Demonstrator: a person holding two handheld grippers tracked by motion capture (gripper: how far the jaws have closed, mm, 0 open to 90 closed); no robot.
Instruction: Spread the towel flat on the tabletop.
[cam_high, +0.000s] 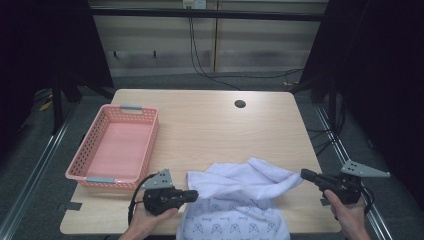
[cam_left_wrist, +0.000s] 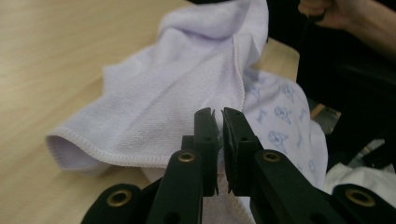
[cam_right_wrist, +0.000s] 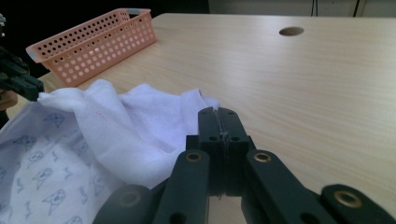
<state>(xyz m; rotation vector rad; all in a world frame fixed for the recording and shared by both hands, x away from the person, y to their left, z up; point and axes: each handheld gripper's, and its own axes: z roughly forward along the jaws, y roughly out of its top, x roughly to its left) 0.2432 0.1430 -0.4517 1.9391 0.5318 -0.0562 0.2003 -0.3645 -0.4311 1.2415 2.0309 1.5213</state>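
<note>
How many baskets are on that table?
1. A pink basket with holes in its walls sits on the left side of the table, beyond the left gripper. The white towel could hide small things, not a basket.

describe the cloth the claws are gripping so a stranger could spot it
On the wooden table, look at the near edge, right of the pink basket. The white towel lies crumpled there between both claws, hanging over the edge; its underside carries small blue printed figures.
</note>
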